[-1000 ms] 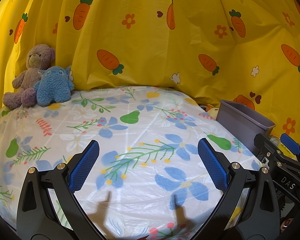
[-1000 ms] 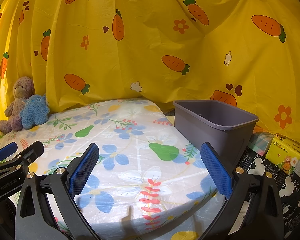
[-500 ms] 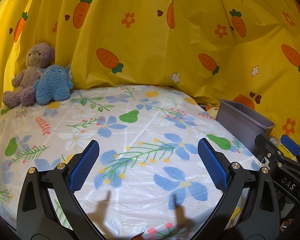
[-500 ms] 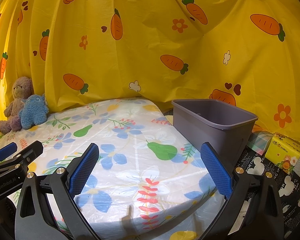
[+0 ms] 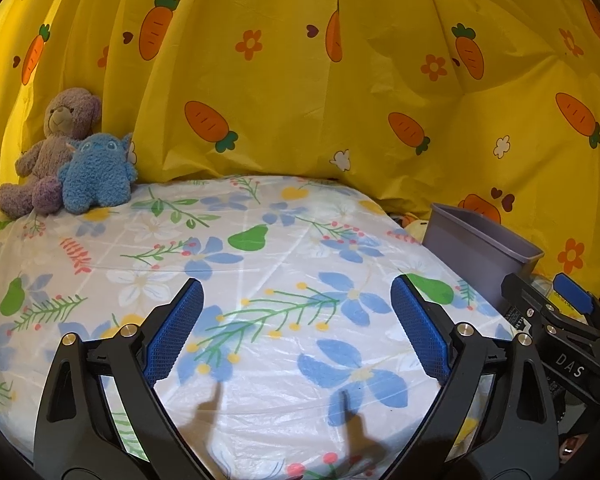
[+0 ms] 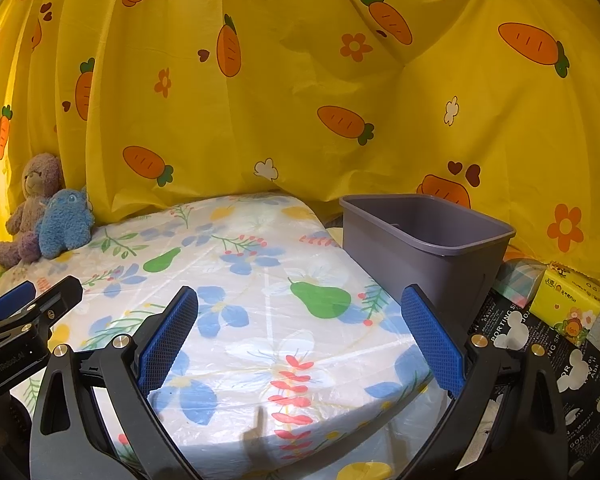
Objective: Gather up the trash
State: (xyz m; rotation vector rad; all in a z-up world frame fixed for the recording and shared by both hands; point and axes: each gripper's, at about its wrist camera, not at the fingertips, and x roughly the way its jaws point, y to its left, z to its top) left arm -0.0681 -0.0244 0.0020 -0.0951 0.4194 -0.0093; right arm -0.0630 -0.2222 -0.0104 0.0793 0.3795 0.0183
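Step in hand, judged: locate trash; none visible on floral tablecloth [image 5: 260, 264].
Left gripper [image 5: 296, 332]: jaws apart, just closing slightly, nothing between pads.
Right gripper [image 6: 300, 336]: jaws apart, empty.
Grey bin [image 6: 416, 244]: right of both grippers, beside table edge, near right gripper's right finger.
Advice: keep jaws wide, scan around bin before committing.

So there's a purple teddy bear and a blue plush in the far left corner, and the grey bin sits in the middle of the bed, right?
Not quite. The grey bin stands off the bed's right edge, beside it, as the right wrist view shows. The purple teddy bear and blue plush do sit in the far left corner.
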